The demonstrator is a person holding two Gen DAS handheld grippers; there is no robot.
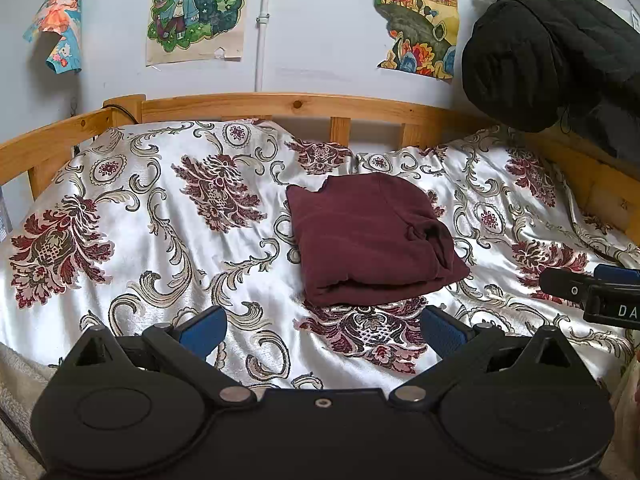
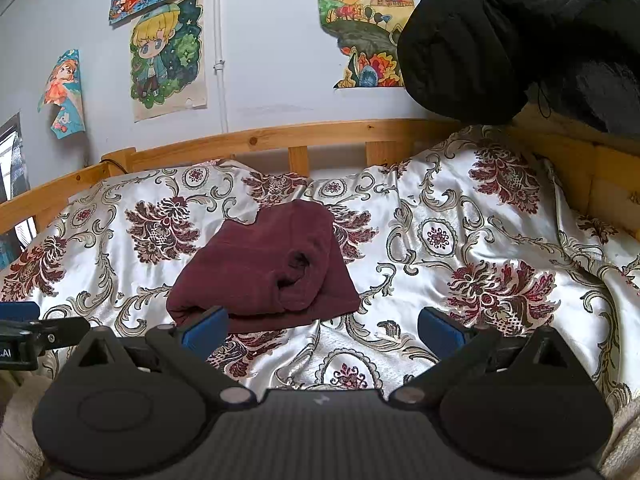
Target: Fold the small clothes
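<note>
A maroon garment (image 1: pixel 368 240) lies folded into a compact rectangle on the patterned bedspread (image 1: pixel 168 256), with a sleeve opening showing on its right side. It also shows in the right wrist view (image 2: pixel 264 272). My left gripper (image 1: pixel 324 330) is open and empty, hovering just in front of the garment's near edge. My right gripper (image 2: pixel 322 330) is open and empty, in front of and slightly right of the garment. The right gripper's tip shows at the right edge of the left wrist view (image 1: pixel 592 292).
A wooden bed rail (image 1: pixel 280 106) runs along the back and sides. A black quilted jacket (image 1: pixel 540 48) hangs at the upper right over the rail. Drawings (image 1: pixel 196 8) are taped to the wall behind. A pale knitted blanket (image 1: pixel 16 380) lies at the near left.
</note>
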